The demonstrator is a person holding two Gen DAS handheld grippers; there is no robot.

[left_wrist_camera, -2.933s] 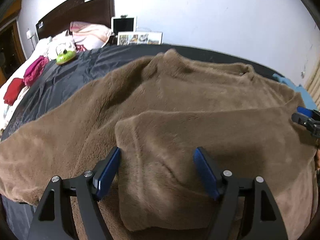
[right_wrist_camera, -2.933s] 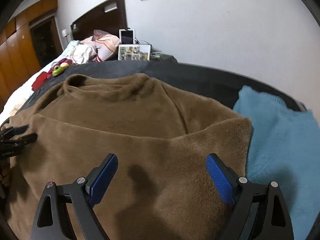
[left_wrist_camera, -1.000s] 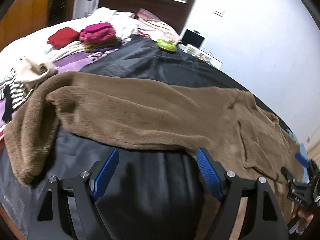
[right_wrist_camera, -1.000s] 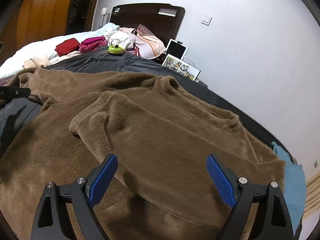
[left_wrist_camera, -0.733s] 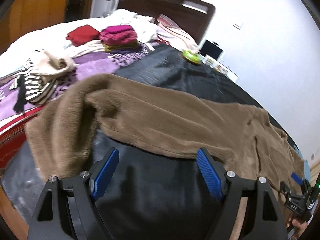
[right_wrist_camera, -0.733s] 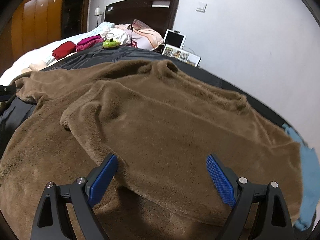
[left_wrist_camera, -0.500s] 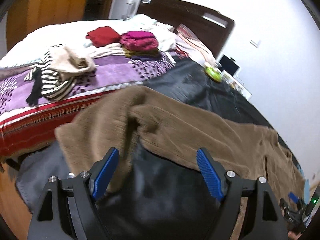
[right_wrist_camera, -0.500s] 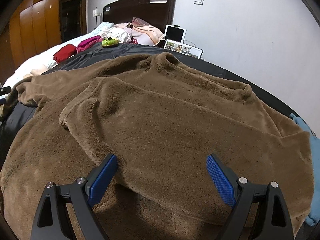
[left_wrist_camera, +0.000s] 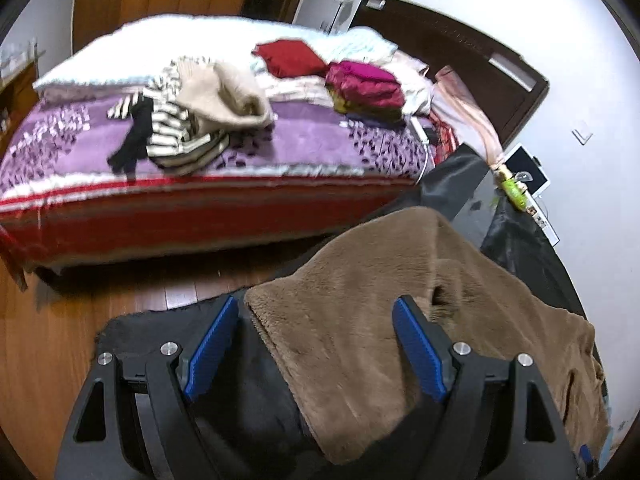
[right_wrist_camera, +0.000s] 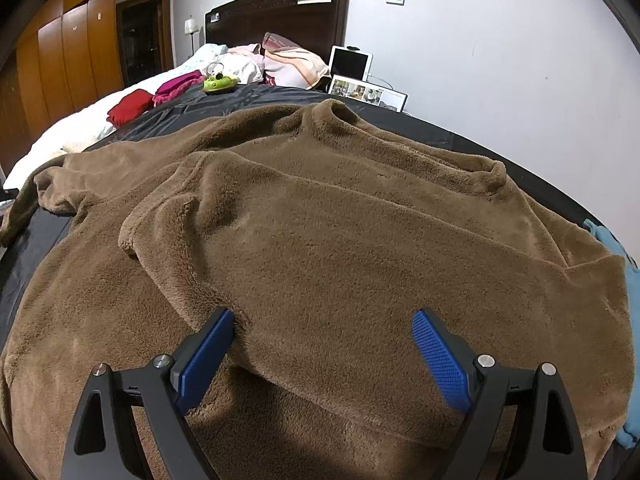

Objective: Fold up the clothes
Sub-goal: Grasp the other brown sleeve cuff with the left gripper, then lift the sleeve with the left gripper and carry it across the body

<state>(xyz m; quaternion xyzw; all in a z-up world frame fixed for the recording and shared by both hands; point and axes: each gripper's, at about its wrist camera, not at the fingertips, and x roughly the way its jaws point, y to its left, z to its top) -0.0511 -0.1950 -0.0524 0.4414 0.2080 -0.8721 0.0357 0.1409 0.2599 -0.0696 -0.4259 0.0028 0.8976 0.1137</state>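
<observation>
Left wrist view: the left gripper [left_wrist_camera: 316, 348] hangs with its jaws spread wide and nothing pinched, and the loose end of the brown fleece sweater's sleeve [left_wrist_camera: 344, 320] lies right in the gap, its cuff edge nearer the left blue pad [left_wrist_camera: 210, 350], cloth running ahead and off to the right of the tongs over the dark sheet [left_wrist_camera: 248, 408]. Beyond the tips sit the wooden floor [left_wrist_camera: 80, 320] and a bed piled with folded clothes [left_wrist_camera: 360, 88]. That sleeve's long line heads away rightward toward the body, so this hand looks the nearer one for the next fold. Right wrist view: the right gripper [right_wrist_camera: 320, 350] is also wide open, holding nothing, low over the brown fleece sweater [right_wrist_camera: 340, 240]; the sleeve already folded across [right_wrist_camera: 192, 240] crosses between its pads, collar straight ahead, the unfolded sleeve far off left, a blue garment [right_wrist_camera: 628, 280] at the right.
</observation>
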